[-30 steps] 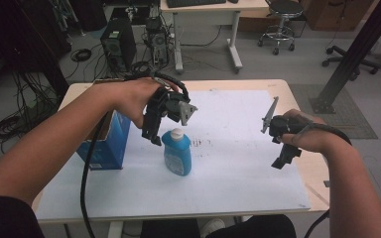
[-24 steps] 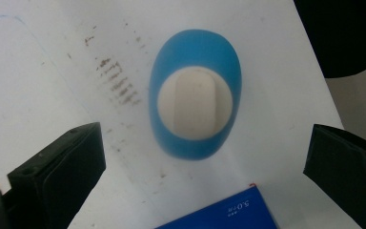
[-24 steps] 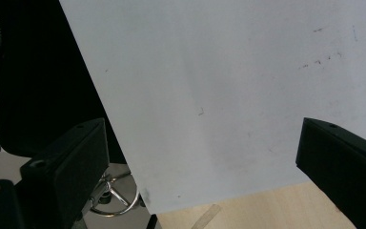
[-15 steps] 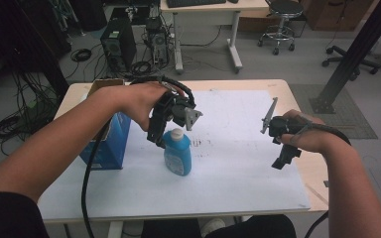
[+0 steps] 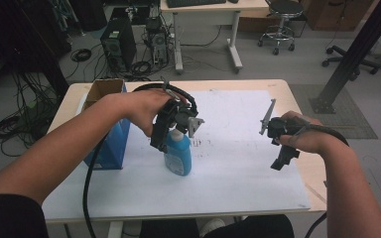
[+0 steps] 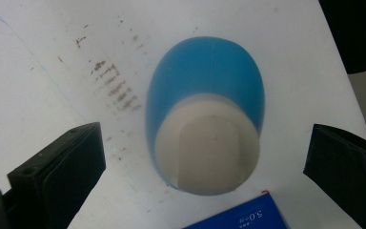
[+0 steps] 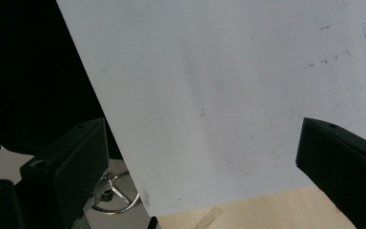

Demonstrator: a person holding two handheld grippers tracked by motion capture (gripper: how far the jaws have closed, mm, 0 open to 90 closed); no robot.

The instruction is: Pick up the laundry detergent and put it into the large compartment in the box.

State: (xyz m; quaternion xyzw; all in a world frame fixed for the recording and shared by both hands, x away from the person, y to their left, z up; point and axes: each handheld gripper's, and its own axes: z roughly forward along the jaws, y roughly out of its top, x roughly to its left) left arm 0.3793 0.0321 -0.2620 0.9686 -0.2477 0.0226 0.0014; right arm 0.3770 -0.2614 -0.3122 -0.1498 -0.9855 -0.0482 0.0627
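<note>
**Bottle straight below my left hand-held gripper, standing upright**

My left hand-held gripper hung directly over the blue bottle, jaws spread wide and closed on nothing. In the left gripper view the bottle's white cap sat between the two jaws, long axis pointing up at the camera, so I judged a straight descent would bracket it. The bottle stood on the white sheet covering the tabletop, with a blue box just beside it at nine o'clock. My right hand-held gripper, well apart at three o'clock, was also open and empty; the left was clearly nearer.
</note>
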